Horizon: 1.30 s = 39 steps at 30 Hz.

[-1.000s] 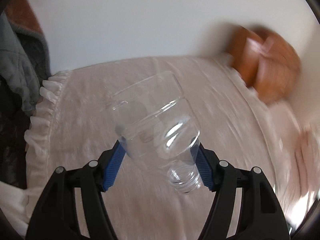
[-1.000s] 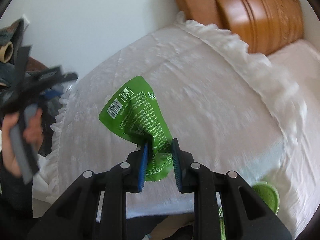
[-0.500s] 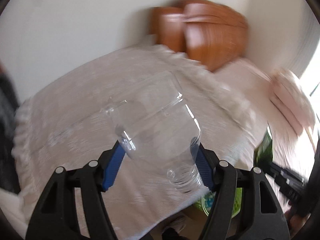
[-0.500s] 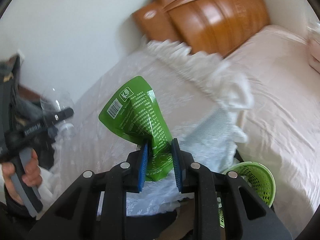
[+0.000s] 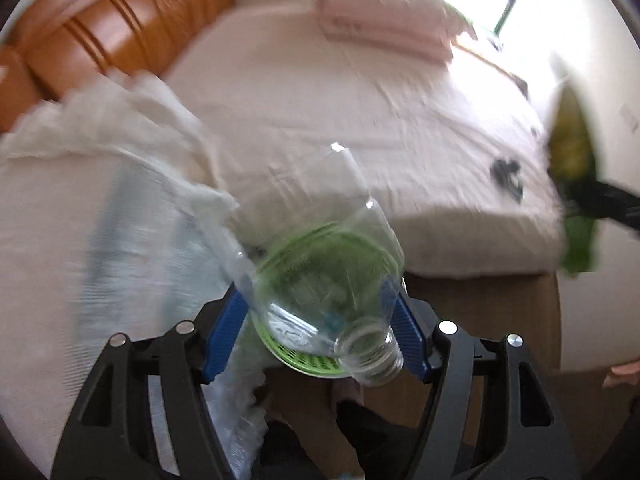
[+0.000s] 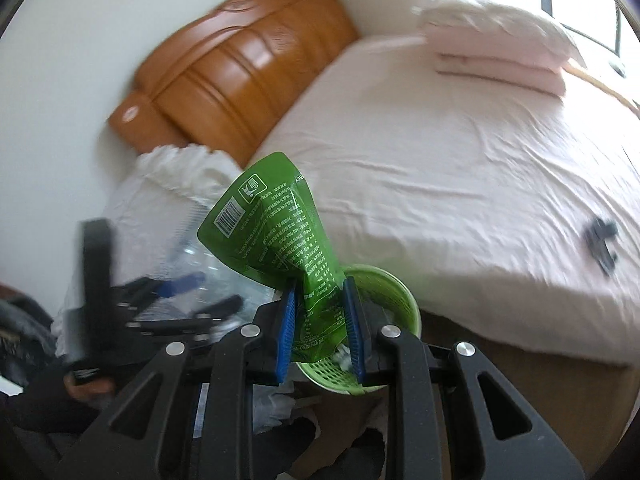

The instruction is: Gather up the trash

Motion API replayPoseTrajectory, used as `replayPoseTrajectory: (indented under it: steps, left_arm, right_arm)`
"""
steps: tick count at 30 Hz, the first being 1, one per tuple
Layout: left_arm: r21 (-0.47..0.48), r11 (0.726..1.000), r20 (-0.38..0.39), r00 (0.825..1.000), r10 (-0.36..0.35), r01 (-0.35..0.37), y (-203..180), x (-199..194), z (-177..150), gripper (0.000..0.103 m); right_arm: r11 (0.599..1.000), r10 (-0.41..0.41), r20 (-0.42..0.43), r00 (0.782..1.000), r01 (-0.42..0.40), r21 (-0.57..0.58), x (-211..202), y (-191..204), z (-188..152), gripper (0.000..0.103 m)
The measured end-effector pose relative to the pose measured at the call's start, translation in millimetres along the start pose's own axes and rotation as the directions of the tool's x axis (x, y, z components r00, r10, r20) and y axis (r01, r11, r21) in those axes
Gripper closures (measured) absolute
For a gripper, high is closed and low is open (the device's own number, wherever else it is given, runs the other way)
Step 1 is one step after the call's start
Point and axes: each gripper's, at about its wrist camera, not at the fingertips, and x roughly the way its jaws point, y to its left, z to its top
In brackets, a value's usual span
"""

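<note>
the left tool [image 5: 320, 324] pinches a clear plastic bottle [image 5: 324, 280] by its shoulders between the blue pads [image 5: 224, 332], neck toward the camera and open, no cap showing. through the bottle, in the left wrist view, the green basket [image 5: 304, 358] shows on the floor beside the bed [image 5: 360, 100], so the bottle hangs about over the bin. further right, the right tool [image 6: 320, 320] is pressed together on a crumpled green pouch [image 6: 276, 232], which sticks up out of the pads while its lower end hangs at the basket's [image 6: 396, 292] rim. a small dark object [image 6: 600, 244] lies on the bed near its edge; what it is cannot be told.

the step in hand looks like dropping both pieces into the basket. to do it well, i would centre each tool over the opening before spreading the pads, lower the bottle so its body clears the rim, and let one piece go at a time so the tools do not crowd each other. the pouch is light and may cling or drift, so release it low.

the pouch carries a barcode, a small white square logo and lines of white print, too small to read. the bottle has no label in view.
</note>
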Motion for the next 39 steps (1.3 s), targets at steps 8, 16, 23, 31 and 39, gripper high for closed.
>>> replayPoseTrajectory:
  steps: [8,16,23,31,39]
  left_arm:
    - [0.024,0.999,-0.057,0.997,0.049,-0.048,-18,23,-6,0.016]
    - [-0.089,0.994,0.037,0.997,0.073,-0.07,3,-41,0,0.008]
    - [-0.144,0.984,0.065,0.991,0.118,-0.108,21,-72,-12,0.008]
    - [-0.179,0.972,0.055,0.985,0.162,-0.15,38,-82,-26,0.008]
    - [-0.237,0.954,0.072,0.976,0.207,-0.185,56,-97,-35,0.008]
  right_arm:
    - [0.999,-0.002,-0.042,0.999,0.004,0.042,16,-28,-9,0.079]
    - [0.999,0.023,-0.093,0.995,-0.021,0.024,49,-22,-11,0.079]
    - [0.999,-0.004,-0.234,0.972,0.015,0.043,124,-17,-28,0.071]
    - [0.994,-0.058,-0.38,0.923,0.087,0.06,173,-5,-53,0.016]
    - [0.993,-0.115,-0.345,0.932,0.121,-0.004,149,21,-36,0.013]
